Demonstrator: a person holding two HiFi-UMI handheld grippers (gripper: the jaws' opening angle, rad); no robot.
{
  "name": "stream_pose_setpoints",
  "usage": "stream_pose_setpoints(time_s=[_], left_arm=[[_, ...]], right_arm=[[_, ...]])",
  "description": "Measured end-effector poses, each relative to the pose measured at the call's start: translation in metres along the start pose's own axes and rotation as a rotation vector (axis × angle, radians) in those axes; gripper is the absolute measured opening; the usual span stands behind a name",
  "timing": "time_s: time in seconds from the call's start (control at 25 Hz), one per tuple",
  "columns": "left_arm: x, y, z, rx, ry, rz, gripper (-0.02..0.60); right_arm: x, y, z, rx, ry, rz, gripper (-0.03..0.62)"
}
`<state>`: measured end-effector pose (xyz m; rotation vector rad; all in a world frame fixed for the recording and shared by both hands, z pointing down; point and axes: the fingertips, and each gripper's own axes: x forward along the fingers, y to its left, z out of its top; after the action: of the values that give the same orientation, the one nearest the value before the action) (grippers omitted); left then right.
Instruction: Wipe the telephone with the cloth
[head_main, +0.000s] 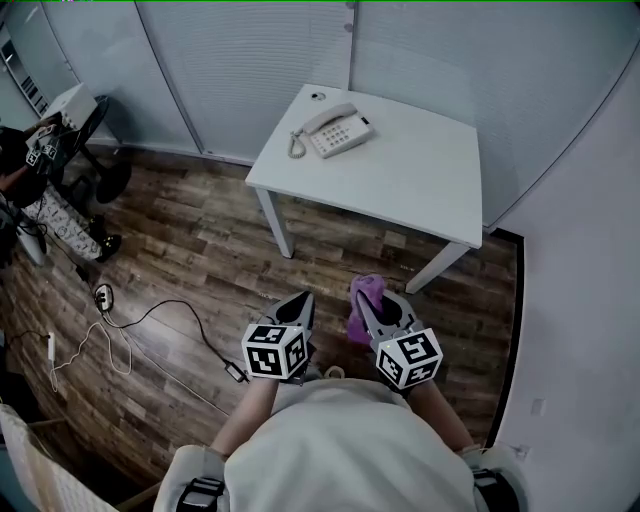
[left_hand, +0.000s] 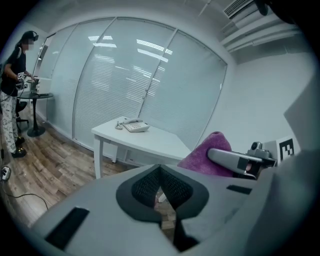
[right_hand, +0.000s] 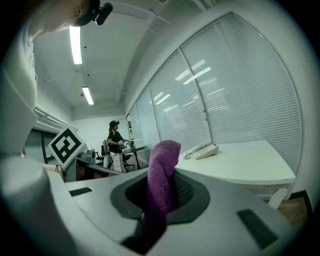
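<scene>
A: Start close in. How are the two claws?

B: In the head view both sit low in the frame, just above the wearer's pale shirt (head_main: 350, 440). The left claw (head_main: 298, 303) is closed tight, pad against pad, with nothing between. The right claw (head_main: 378, 312) is clamped on the cloth (head_main: 360, 303).

A: How does the cloth sit?

B: It is purple and pinched between the pads. In the right gripper view one end stands up above the tips at the centre, and the rest trails down toward the bottom edge. In the left gripper view it is a purple hump right of centre, against the right claw.

A: Do the claws touch each other?

B: No. They are side by side and apart, both over the floor (head_main: 180, 250) of dark wood planks.

A: Anything on that floor?

B: A thin black cable (head_main: 160, 312) loops across the lower left of the head view.

A: And the telephone?

B: The telephone (head_main: 335, 131) is well apart from both claws, in the upper middle of the head view, near the far left corner of the white table (head_main: 420, 180). It is white, with the handset on its cradle and a coiled cord at its left.

A: Behind it?

B: A wall (head_main: 250, 60) of glass panels with closed blinds runs behind the table. At the far upper left, a person (head_main: 25, 160) in a dark top stands by a small round stand (head_main: 85, 125).
</scene>
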<state>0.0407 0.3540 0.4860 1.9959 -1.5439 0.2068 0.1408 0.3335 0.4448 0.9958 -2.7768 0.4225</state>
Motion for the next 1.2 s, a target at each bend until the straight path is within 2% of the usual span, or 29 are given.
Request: stream_pose_setpoints(time_s=[0.32,0.52,0.92,1.2], left_arm=[[-0.011,0.005,-0.013,-0.044,0.005,0.033,0.020],[-0.012,0.008,-0.013,-0.062,0.017,0.035,0.020],[0.029,0.014,0.003,-0.056,0.041,-0.002,0.020],[0.062,0.040,0.035,-0.071,0.037,-0.005,0.021]], right_arm=[[-0.004,0.014,-0.008,-0.005,0.010,0.054,0.060],[-0.006,0.015,-0.007,0.007,0.007,0.046,0.060],[0.011,-0.024,-0.011,0.039,0.038,-0.027,0.060],[0.061,-0.045,0.014,0.017,0.032,-0.020,0.060]])
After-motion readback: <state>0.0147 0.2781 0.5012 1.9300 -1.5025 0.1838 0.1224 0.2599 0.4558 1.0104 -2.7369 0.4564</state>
